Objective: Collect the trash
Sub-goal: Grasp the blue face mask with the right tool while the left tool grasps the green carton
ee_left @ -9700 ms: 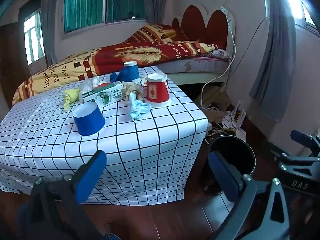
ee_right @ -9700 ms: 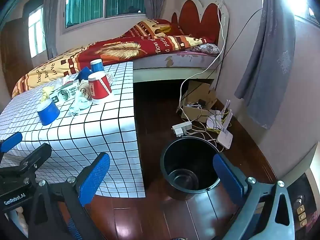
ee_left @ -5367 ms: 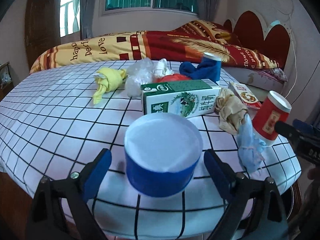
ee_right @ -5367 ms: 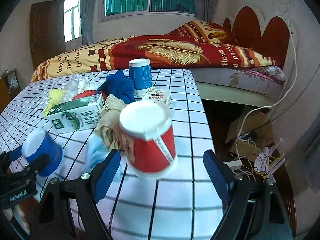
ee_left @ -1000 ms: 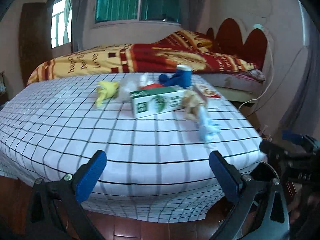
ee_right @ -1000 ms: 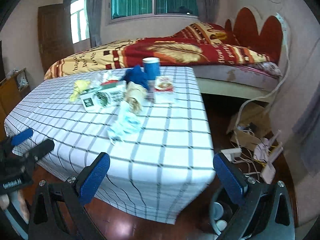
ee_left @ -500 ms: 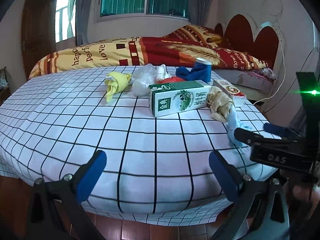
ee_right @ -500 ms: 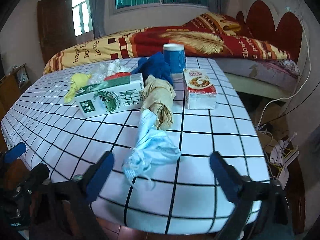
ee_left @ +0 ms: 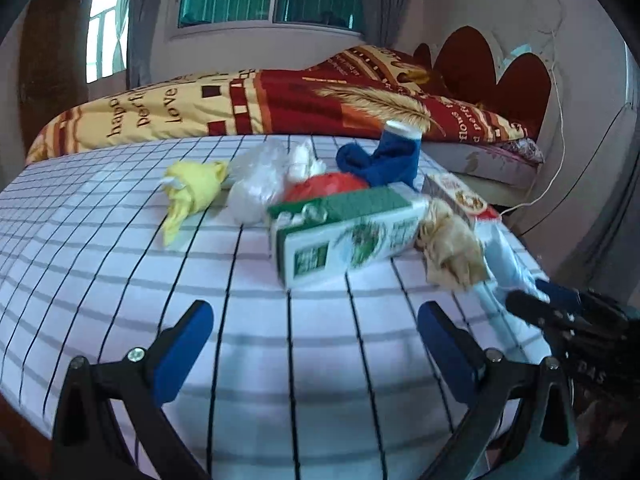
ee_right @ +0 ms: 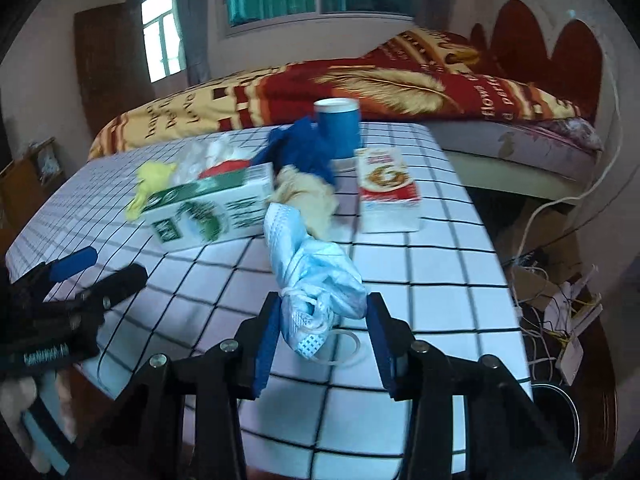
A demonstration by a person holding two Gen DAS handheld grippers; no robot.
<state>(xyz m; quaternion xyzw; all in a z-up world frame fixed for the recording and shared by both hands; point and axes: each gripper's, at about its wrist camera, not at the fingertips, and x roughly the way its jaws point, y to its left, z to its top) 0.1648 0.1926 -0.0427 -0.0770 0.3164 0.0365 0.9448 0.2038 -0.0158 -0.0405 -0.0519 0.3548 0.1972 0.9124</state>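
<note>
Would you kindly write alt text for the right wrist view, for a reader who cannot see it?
The right gripper has its jaws either side of a crumpled blue face mask near the edge of a checked table. Behind it lie a green-and-white carton, a small red-and-white box and a blue cup, with a bed beyond.

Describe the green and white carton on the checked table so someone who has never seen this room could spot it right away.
Find the table with the checked cloth in front of the bed. The milk carton lies on its side in the cluster of trash, beside a crumpled tan paper wad and left of the light blue face mask. It is the only long box with a green top.
</note>
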